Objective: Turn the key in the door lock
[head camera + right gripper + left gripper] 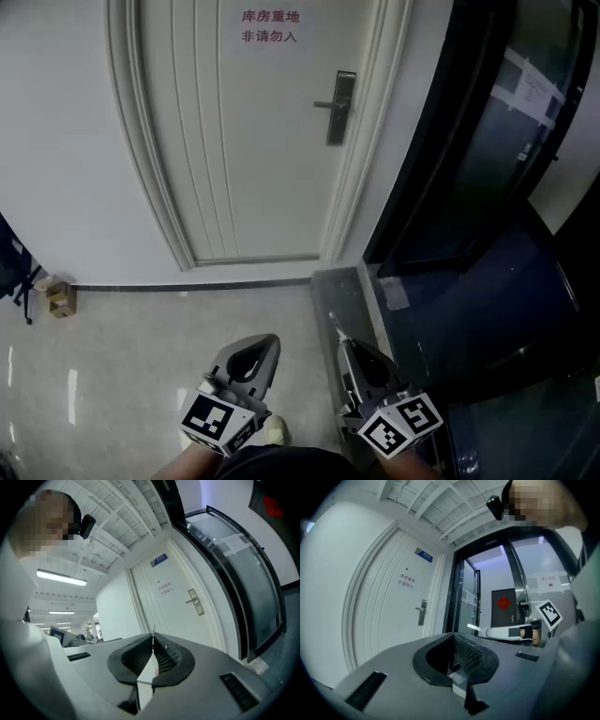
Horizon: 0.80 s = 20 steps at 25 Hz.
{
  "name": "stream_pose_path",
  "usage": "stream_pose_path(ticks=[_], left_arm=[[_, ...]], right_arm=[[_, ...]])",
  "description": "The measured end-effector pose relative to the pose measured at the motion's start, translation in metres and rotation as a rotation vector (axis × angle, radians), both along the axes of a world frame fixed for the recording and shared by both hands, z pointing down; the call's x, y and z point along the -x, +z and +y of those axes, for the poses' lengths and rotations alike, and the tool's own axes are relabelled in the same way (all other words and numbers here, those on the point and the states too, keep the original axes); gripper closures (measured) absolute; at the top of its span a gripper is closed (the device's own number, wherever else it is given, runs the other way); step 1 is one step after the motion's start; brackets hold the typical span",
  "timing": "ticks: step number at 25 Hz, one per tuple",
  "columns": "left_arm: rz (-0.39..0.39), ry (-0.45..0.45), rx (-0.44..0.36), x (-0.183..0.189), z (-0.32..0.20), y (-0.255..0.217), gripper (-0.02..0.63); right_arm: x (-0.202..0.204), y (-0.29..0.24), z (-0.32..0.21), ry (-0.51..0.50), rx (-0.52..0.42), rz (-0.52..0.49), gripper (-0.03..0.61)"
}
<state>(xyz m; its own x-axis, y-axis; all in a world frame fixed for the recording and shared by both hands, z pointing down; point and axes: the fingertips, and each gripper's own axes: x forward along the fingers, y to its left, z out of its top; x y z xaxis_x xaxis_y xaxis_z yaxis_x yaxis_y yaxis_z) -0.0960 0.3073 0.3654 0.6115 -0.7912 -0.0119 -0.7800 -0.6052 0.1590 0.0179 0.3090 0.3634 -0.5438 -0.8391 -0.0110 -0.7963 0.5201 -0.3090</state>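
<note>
A white panelled door [244, 141] stands ahead, with a metal lock plate and lever handle [339, 106] on its right side. The lock also shows far off in both gripper views [422, 612] [194, 602]. My right gripper [343, 341] is held low and well short of the door, shut on a thin silver key [335, 324]. The key's tip pokes up between its jaws [153, 631]. My left gripper [273, 340] hangs beside it, shut with nothing in it [452, 635]. From the left gripper view the right gripper [506, 632] and its key [473, 627] are seen side-on.
Red printed signs [269, 26] sit at the door's top. A dark glass partition [487, 169] runs along the right. A small cardboard box [61, 298] lies on the tiled floor at far left. My shoe [275, 429] shows below the grippers.
</note>
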Motion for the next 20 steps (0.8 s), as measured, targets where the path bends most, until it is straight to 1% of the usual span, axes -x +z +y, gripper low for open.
stream_pose_path(ticks=[3, 6, 10, 13, 20], left_arm=[[0.001, 0.006, 0.005, 0.009, -0.029, -0.001, 0.611], [0.013, 0.021, 0.012, 0.010, -0.055, 0.000, 0.611], [0.019, 0.042, 0.029, 0.004, -0.085, 0.003, 0.611], [0.017, 0.039, 0.032, -0.001, -0.114, 0.005, 0.611], [0.005, 0.010, 0.039, -0.023, -0.199, 0.007, 0.611]], right_arm=[[0.014, 0.000, -0.028, -0.005, 0.010, 0.009, 0.558], [0.018, 0.000, -0.053, 0.001, 0.016, 0.015, 0.558], [0.014, 0.002, -0.086, 0.014, 0.019, 0.024, 0.558], [0.010, 0.005, -0.118, 0.007, 0.017, 0.035, 0.558], [-0.015, 0.008, -0.215, -0.024, 0.011, 0.037, 0.558]])
